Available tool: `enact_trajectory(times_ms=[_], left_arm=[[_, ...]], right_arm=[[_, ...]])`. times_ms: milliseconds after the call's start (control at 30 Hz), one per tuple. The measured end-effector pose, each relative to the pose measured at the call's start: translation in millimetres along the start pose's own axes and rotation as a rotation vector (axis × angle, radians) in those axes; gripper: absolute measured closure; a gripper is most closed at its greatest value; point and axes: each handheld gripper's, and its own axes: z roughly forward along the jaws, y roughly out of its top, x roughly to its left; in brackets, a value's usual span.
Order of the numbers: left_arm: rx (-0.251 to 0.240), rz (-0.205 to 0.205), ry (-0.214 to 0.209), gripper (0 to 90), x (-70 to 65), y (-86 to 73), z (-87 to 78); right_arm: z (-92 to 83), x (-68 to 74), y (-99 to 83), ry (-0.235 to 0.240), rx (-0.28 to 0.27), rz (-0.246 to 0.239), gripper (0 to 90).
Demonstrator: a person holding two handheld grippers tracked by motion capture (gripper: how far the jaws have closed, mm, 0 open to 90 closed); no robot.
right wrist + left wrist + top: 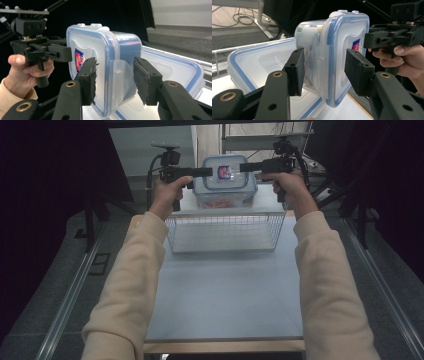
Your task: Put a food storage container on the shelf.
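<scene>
The clear lidded box [224, 181] with a blue-rimmed lid and a red-and-blue sticker on top is held up off the table [225, 295], over its far edge, just beyond the wire basket [225, 232]. Through its clear wall something orange-red shows low inside, too blurred to name. The left gripper [200, 171] meets the box from one side and the right gripper [250, 167] from the other. In the left gripper view the jaws stand on either side of the lid rim and its side flap, one pad [295, 71] against the flap; the right gripper view shows the same on the opposite flap [120, 75]. Each gripper is clamped on the box's edge. The basket stands at the far end of the table. Below the raised box, in the gripper views, lies a second blue-rimmed lidded container [262, 62].
</scene>
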Motion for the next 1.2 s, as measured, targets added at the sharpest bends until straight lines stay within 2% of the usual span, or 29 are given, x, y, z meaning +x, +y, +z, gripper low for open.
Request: enact_trajectory(times_ms=[133,167,300,367,400,467,533,667,733,800,967,1100,1167,1200], left_arm=[[-0.014,-0.031,0.007,51.9,1.9,1.8,1.9],[-0.016,-0.053,0.009,51.8,3.1,2.3,3.1],[-0.008,-0.112,0.023,47.4,7.3,3.5,7.7],[-0.002,-0.125,0.038,44.8,10.7,3.3,9.8],[-0.008,-0.139,0.045,43.0,12.4,3.1,10.3],[-0.013,-0.161,0.033,42.1,17.2,2.5,10.3],[-0.017,-0.164,0.031,40.8,18.9,1.6,10.6],[-0.026,-0.16,0.041,36.1,19.4,0.2,10.0],[-0.041,-0.143,0.053,36.2,17.2,-0.4,6.3],[-0.047,-0.125,0.055,35.9,13.3,-1.2,0.6],[-0.072,-0.078,0.065,40.7,-1.0,-6.0,-14.1],[-0.07,-0.052,0.058,49.0,-11.3,-13.0,-23.8],[-0.06,-0.041,0.061,58.9,-16.4,-18.1,-26.6],[-0.054,-0.045,0.047,65.2,-18.2,-21.5,-27.3]], right_arm=[[2.8,-4.9,-1.8,0.001,-0.017,0.05,52.7],[3.5,-5.4,-2.2,-0.003,-0.019,0.057,52.3],[7.0,-7.7,-3.3,-0.033,-0.026,0.089,50.1],[9.3,-9.5,-4.7,-0.061,-0.017,0.095,49.8],[10.8,-11.4,-6.3,-0.063,-0.013,0.107,48.5],[10.4,-15.0,-8.7,-0.044,-0.056,0.137,49.8],[10.5,-16.9,-10.3,-0.035,-0.055,0.151,49.4],[8.8,-16.4,-11.4,-0.04,-0.057,0.143,48.0],[5.4,-15.6,-11.7,-0.057,-0.07,0.133,46.9],[-1.2,-15.1,-12.5,-0.053,-0.094,0.126,46.3],[-14.6,-11.7,-15.6,-0.061,-0.103,0.114,44.8],[-21.6,-6.7,-23.2,-0.059,-0.104,0.11,43.8],[-25.0,-5.0,-27.6,-0.059,-0.102,0.116,42.9],[-26.4,-4.7,-29.6,-0.06,-0.103,0.112,42.7]])
